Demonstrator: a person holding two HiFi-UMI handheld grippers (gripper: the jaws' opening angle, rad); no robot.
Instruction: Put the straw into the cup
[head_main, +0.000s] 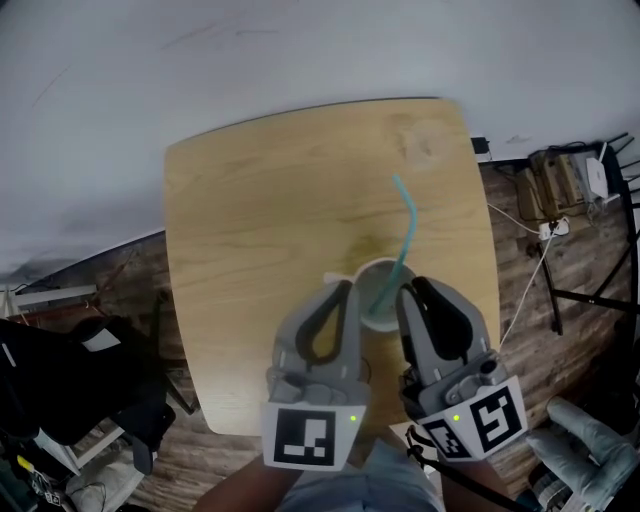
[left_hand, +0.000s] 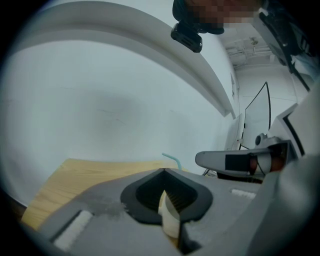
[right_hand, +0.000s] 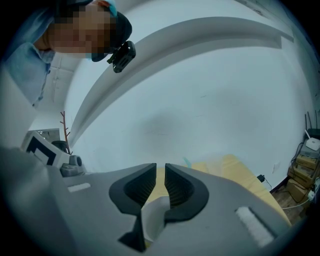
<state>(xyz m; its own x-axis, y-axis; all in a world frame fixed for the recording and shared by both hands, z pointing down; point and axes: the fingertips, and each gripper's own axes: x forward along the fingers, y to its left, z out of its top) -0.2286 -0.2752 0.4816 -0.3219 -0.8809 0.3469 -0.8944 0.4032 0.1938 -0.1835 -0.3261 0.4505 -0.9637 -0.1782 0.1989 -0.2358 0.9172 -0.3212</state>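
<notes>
A white cup (head_main: 378, 296) stands near the front of the light wooden table (head_main: 260, 220). A teal bendy straw (head_main: 404, 235) rises out of it and leans away from me. My left gripper (head_main: 347, 290) is at the cup's left side; in the left gripper view (left_hand: 164, 172) its jaws are shut, with the cup's wall (left_hand: 169, 220) pinched between them. My right gripper (head_main: 408, 290) is at the cup's right side, beside the straw. Its jaws (right_hand: 160, 167) stand a narrow slit apart, with the cup (right_hand: 152, 220) low between them and the straw's tip (right_hand: 186, 162) beyond.
A white wall lies past the table's far edge. Cardboard boxes (head_main: 560, 180) and white cables (head_main: 530, 270) sit on the wood floor at the right. Dark bags and chair parts (head_main: 70, 390) crowd the lower left. The right gripper's side (left_hand: 225, 160) shows in the left gripper view.
</notes>
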